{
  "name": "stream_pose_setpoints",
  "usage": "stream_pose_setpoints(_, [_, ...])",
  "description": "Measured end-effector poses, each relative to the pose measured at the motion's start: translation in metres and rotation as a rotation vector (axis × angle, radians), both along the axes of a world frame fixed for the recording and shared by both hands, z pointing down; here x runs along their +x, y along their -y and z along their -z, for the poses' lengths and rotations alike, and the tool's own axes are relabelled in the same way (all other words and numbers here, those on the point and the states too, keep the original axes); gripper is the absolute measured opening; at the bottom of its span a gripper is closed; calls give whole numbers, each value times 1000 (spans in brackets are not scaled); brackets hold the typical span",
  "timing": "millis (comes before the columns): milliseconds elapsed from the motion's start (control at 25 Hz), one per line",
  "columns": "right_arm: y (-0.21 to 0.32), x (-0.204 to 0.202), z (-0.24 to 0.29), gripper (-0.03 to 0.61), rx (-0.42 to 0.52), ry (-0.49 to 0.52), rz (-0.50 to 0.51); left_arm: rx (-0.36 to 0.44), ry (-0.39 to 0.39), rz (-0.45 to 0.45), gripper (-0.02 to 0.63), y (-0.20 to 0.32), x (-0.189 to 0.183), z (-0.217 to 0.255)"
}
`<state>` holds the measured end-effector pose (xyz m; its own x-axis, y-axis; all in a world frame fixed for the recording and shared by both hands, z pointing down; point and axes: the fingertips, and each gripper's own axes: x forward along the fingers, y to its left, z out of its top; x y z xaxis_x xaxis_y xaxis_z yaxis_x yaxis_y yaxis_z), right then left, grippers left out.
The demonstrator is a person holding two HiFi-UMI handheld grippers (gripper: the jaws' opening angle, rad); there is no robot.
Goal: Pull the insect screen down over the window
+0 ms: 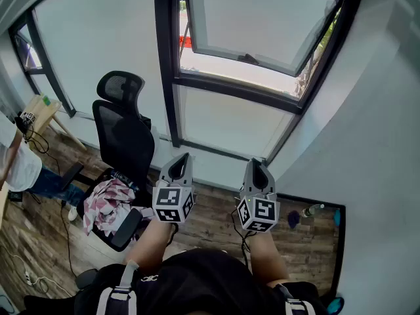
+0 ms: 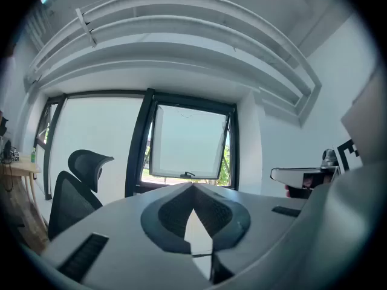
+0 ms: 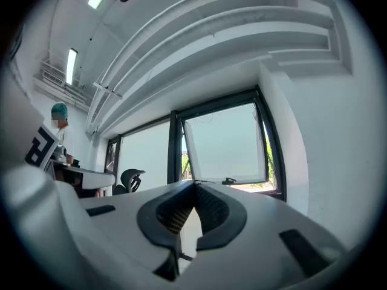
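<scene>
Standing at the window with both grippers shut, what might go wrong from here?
Both the left gripper and right gripper are shut and empty, so must open before grabbing anything. The window sash is swung open at the bottom, leaving a gap a gripper could slip through. The office chair stands close at left.

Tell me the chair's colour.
Black; the chair shows best in the head view.

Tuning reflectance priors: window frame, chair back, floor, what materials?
Window frame: matt black, probably painted metal, going by its slim straight profiles. Chair back: black mesh, weave visible at the headrest. Floor: wood or wood-look planks, with grain and seams.
</scene>
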<state>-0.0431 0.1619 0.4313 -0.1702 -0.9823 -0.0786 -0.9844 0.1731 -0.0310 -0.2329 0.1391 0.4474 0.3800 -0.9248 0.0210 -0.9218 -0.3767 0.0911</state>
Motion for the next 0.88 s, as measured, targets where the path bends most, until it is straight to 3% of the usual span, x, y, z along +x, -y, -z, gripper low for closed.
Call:
stream_pose_setpoints(600, [-2, 42, -4, -2, 0, 11, -7, -13, 46, -7, 12, -3, 49, -5])
stream_pose_setpoints(880, [-6, 82, -10, -2, -21, 80, 32, -19, 66, 3, 12, -7, 92, -12])
